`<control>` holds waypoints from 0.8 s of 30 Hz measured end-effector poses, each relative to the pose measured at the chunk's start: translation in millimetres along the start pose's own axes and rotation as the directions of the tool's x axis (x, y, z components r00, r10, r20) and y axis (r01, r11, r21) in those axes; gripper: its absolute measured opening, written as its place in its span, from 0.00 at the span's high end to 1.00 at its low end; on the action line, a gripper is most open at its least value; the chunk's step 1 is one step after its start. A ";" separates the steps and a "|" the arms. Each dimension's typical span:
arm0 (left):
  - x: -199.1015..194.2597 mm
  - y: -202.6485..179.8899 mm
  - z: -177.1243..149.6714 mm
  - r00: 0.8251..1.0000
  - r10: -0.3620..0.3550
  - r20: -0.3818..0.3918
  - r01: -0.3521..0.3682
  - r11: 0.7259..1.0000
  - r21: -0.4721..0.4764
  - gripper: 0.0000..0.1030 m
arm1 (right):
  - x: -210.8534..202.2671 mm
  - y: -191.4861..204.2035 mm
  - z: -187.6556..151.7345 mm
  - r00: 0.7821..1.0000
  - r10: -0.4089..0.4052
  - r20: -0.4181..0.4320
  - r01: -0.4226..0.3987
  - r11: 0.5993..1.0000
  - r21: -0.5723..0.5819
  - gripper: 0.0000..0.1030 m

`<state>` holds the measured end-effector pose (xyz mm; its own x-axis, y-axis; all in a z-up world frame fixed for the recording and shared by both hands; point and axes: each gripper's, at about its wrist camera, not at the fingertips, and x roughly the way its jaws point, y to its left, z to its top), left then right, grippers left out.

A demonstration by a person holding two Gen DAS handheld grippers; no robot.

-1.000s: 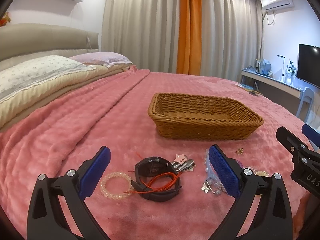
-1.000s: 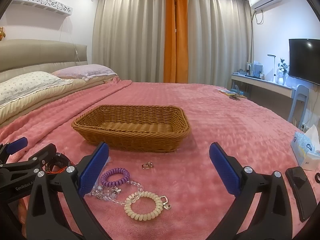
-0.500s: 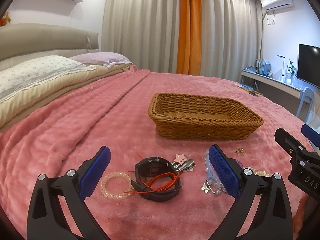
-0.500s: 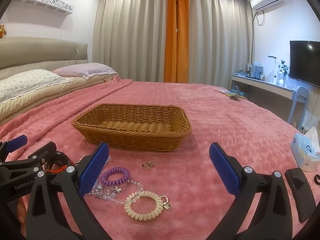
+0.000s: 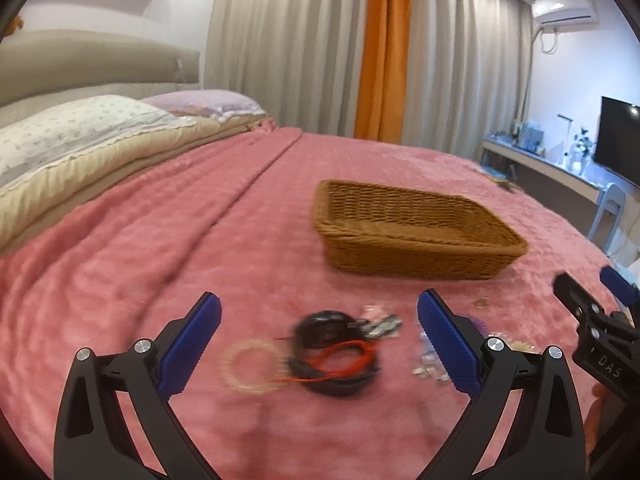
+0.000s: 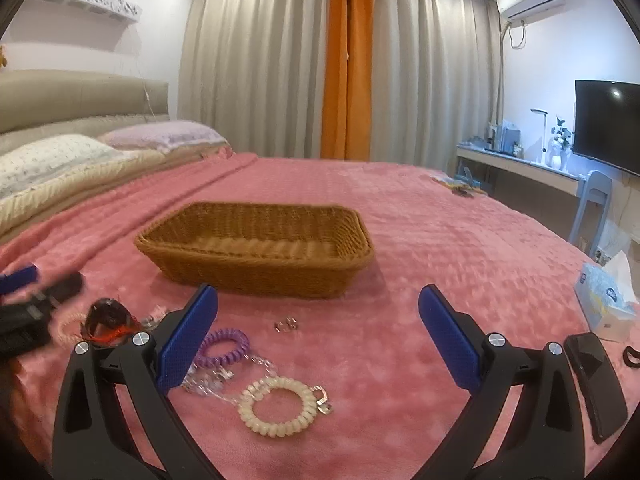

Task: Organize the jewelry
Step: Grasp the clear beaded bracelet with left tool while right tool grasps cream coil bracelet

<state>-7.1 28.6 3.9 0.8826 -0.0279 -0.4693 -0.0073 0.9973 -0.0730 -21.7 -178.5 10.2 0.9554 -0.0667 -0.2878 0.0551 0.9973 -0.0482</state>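
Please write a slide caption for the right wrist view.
Open right gripper above coil bracelets before an empty wicker basket.

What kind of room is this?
A bedroom, most likely in a home: a wide bed under a pink plush blanket, two pillows against a padded beige headboard, and a black flat-screen television above a side desk.

Bedroom — bed [image 6: 420, 216], pillows [image 6: 52, 160], TV [image 6: 608, 124]

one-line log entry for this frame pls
stage: pre-grasp | left tongs: open, empty | right tongs: open, empty | basket: empty | jewelry on blanket
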 end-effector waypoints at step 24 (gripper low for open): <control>63.7 73.8 -15.1 0.905 -0.111 -0.412 0.079 0.992 -0.094 0.56 | 39.4 -25.8 -21.8 0.862 0.139 -0.487 -0.147 0.989 0.020 0.69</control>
<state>41.5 99.3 -44.7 0.6058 -0.1638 -0.7786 0.0183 0.9812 -0.1922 8.2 -207.5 -20.8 0.6903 0.0660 -0.7205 -0.0805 0.9967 0.0142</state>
